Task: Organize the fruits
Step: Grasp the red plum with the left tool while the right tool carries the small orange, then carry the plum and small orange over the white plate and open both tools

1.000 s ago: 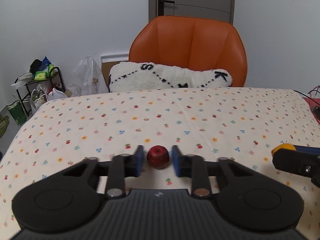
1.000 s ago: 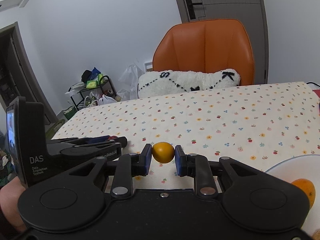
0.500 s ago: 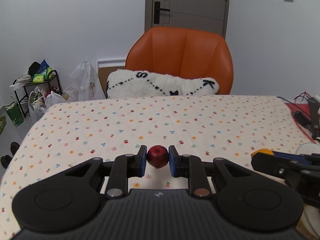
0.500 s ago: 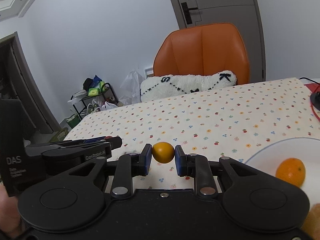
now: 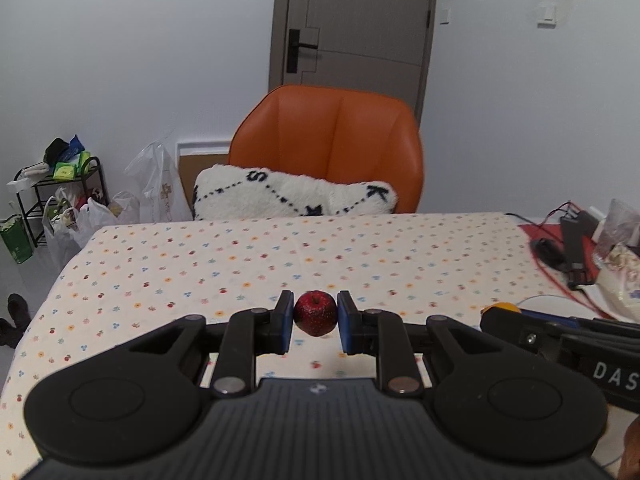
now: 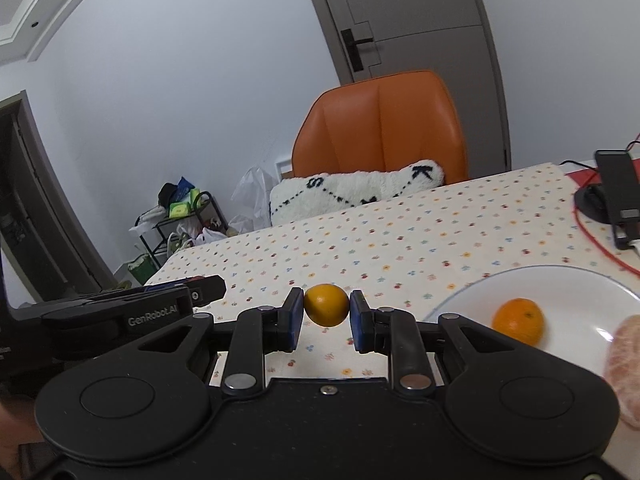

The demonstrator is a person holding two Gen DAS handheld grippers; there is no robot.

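Note:
My left gripper is shut on a small dark red apple, held above the flowered tablecloth. My right gripper is shut on a small yellow-orange citrus fruit, also lifted off the cloth. To the right of it stands a white plate holding an orange and a pale peeled fruit at the frame's edge. In the left wrist view the right gripper's body shows at the right with the yellow fruit at its tip. The left gripper's body shows at the left of the right wrist view.
An orange chair with a white fluffy cushion stands behind the table's far edge. At the table's right end lie a red cable, a black device and bags. A rack with bags stands on the floor at left.
Both grippers have risen and swung to the right with their fruits. The left gripper closed on the apple and lifted it. The plate has come further into the right wrist view.

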